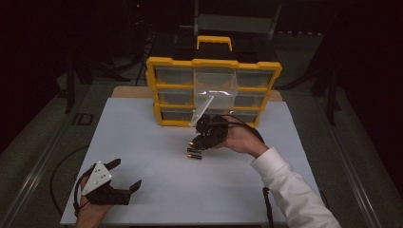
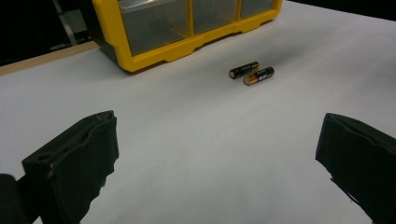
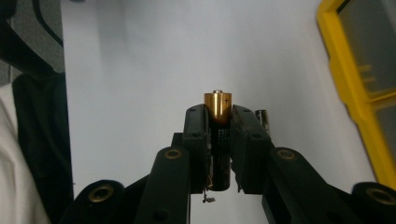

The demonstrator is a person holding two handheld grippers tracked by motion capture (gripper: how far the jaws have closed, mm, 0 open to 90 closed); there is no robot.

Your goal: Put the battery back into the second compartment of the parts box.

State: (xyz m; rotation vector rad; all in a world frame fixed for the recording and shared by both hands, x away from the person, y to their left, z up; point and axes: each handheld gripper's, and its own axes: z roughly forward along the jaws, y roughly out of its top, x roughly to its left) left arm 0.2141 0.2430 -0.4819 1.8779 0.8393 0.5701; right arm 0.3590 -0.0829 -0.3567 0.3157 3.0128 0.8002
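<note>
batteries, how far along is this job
Done: one clear plastic drawer of the yellow organiser is pulled out. In hand: the right gripper is shut on a black and copper battery. Left: two matching batteries lie on the white table; the left gripper is open.

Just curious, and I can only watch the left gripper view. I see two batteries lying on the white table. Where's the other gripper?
Observer: The right gripper is shut on a third battery, whose gold end sticks out past the jaws.
Operator: Where is that, compared with my two batteries?
Observer: In the high view it is close to the two batteries, between them and the yellow drawer box.
Operator: Is anything open on that box?
Observer: Yes, a clear drawer in its middle column sticks out toward the person.
</note>
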